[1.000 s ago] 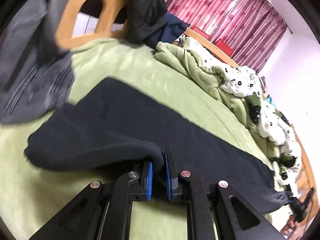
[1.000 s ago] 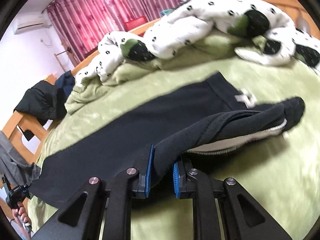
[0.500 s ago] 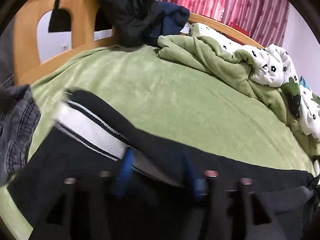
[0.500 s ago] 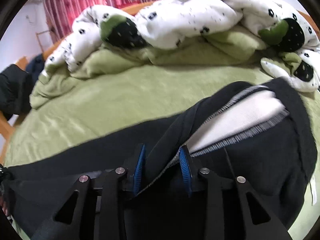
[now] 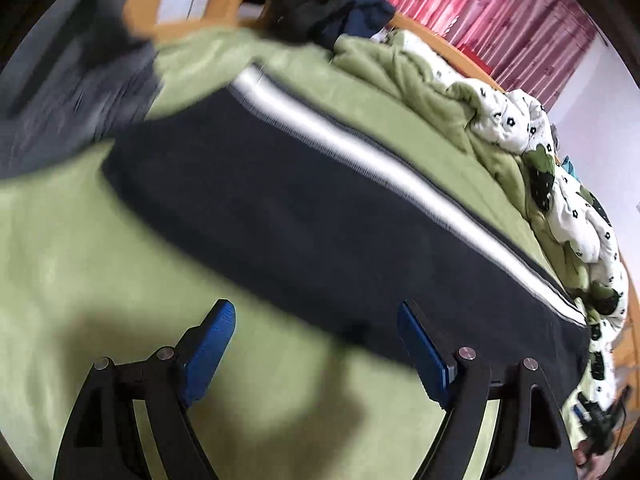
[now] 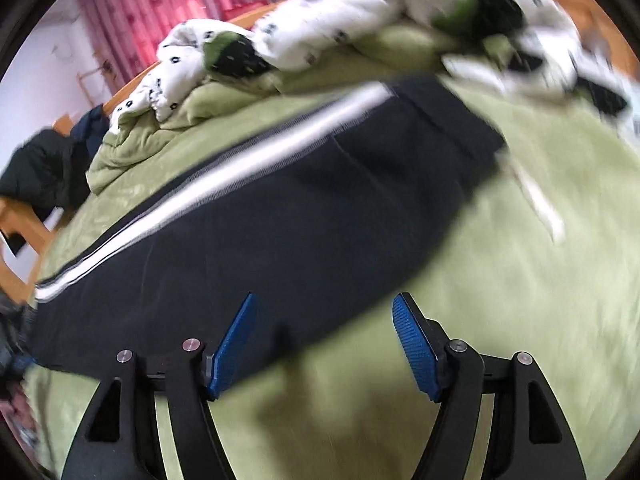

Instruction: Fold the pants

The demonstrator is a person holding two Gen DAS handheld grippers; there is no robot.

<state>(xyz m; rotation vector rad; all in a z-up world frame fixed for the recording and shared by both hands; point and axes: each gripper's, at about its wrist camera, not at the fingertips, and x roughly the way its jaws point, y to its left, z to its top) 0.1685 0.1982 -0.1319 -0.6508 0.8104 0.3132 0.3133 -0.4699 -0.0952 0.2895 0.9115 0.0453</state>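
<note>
both grippers are now standing wide apart and holding nothing: the left gripper (image 5: 316, 344) and the right gripper (image 6: 324, 340) are hovering just off the near edge of the pants (image 5: 304, 216), where a second ago each was pinching a fold of the dark cloth. the pants are lying flat on the green bed (image 5: 80, 280), one leg laid over the other, with the white side stripe (image 5: 360, 152) now running along the far edge. judging from this, the lengthwise fold is being finished and the crosswise fold is coming next. the long axis of the pants (image 6: 280, 220) is stretching across the bed parallel to the rumpled quilt (image 6: 320, 24), the waistband end with its drawstring (image 6: 536, 200) pointing to the right gripper's side, the cuffs pointing toward the wooden bed frame (image 5: 224, 4) beyond the left gripper.
</note>
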